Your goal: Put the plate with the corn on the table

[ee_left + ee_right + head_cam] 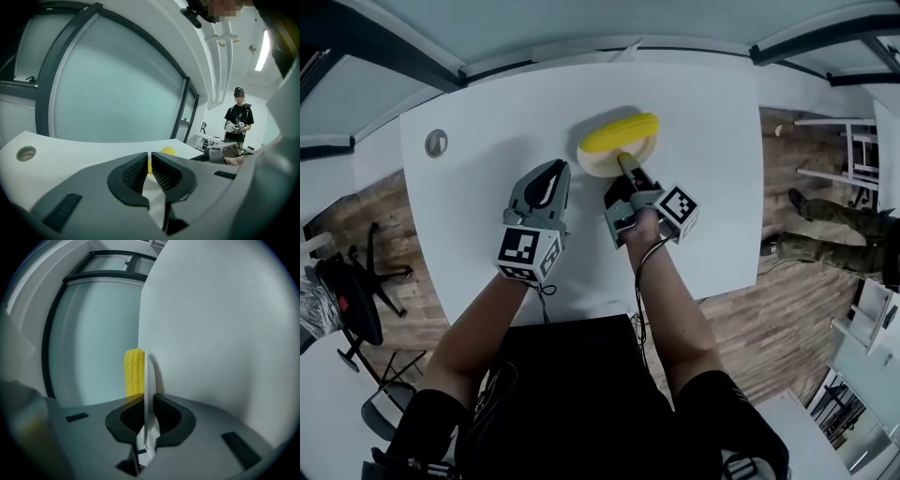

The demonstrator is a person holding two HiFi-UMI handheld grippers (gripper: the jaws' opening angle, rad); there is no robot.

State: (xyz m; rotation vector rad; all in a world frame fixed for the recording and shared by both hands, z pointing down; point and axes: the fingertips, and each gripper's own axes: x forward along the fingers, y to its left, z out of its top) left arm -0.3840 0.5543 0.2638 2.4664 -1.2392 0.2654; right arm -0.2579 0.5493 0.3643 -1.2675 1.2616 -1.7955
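Observation:
A yellow corn cob lies on a pale round plate at the far middle of the white table. My right gripper is shut on the plate's near rim. In the right gripper view the plate's rim runs edge-on between the jaws, with the corn beside it and the table close behind. Whether the plate rests on the table I cannot tell. My left gripper is shut and empty, left of the plate. Past its closed jaws a bit of the corn shows.
A round grommet sits in the table's far left corner. An office chair stands on the wood floor at left. A person is off the table's right side, and a person stands in the background holding grippers.

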